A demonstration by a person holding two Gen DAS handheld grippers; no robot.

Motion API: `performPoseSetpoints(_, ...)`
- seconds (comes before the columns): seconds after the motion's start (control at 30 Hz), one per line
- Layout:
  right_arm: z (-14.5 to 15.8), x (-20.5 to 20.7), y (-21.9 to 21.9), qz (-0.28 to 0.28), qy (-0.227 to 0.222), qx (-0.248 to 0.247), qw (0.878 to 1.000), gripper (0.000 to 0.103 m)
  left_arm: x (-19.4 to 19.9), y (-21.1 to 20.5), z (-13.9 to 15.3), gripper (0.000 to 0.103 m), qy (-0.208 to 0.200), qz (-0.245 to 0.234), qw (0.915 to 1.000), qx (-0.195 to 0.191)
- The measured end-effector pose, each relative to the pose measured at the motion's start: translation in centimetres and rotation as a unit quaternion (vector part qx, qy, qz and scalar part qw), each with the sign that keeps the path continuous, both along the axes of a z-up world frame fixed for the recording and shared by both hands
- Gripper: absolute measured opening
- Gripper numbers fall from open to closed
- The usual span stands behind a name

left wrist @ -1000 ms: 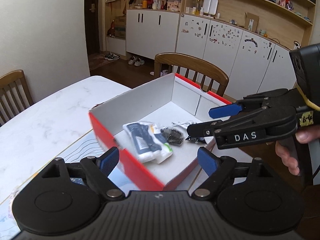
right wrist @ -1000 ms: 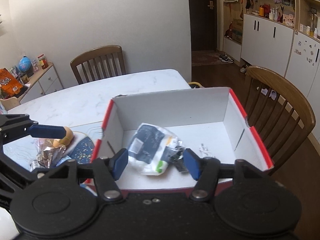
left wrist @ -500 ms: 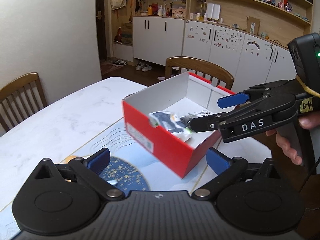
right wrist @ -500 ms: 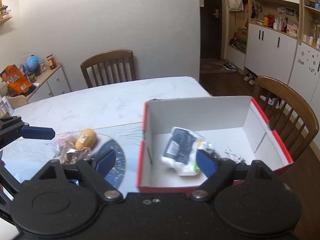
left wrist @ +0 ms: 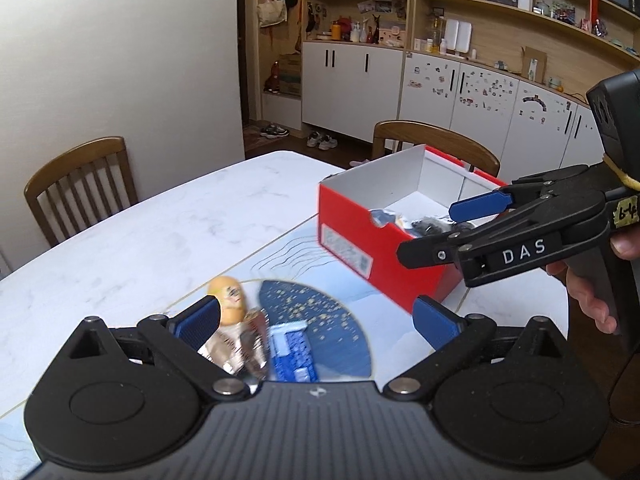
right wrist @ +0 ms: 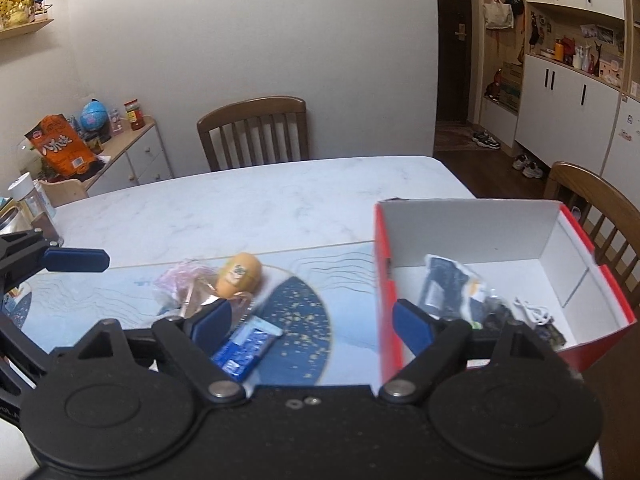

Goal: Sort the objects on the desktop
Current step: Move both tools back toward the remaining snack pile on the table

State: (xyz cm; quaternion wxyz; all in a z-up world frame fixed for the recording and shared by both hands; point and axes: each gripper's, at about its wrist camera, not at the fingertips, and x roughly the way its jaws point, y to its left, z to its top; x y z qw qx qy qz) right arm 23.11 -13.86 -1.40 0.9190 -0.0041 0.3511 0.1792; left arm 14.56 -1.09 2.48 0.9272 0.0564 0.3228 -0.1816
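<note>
My left gripper [left wrist: 316,316] is spread wide and empty over the blue foil snack packet [left wrist: 291,350], whose long axis runs straight ahead between the fingers. My right gripper [right wrist: 312,320], equally wide and empty, hangs farther off beside the red cardboard box [right wrist: 576,240].

A home dining room. A white marble-topped desk [right wrist: 280,200] is flanked by wooden slat-back chairs [right wrist: 254,134]. White cabinets [left wrist: 352,84] beneath open wooden shelves [left wrist: 500,8] hold bottles, boxes and ornaments. Shoes [left wrist: 322,140] lie on the wood floor near a doorway, tote bags [left wrist: 271,10] hang beside it, and a snack bag [right wrist: 62,148] sits on a low sideboard.
</note>
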Motion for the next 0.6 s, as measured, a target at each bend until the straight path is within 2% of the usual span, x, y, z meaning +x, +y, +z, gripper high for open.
performPoseSetpoints(0.33,-1.2,-0.8,3.6,0.013,0.010,-0.003,1.000,0.088,-1.4,4.1,-1.7,0.103,0.000,0.015,0.9999,-0.005)
performPoseSetpoints(0.6,-3.1,-0.4,5.2,0.014,0.026,-0.011,1.000,0.088,-1.2,5.6,-3.9,0.103,0.007,0.014,0.9999,0.003)
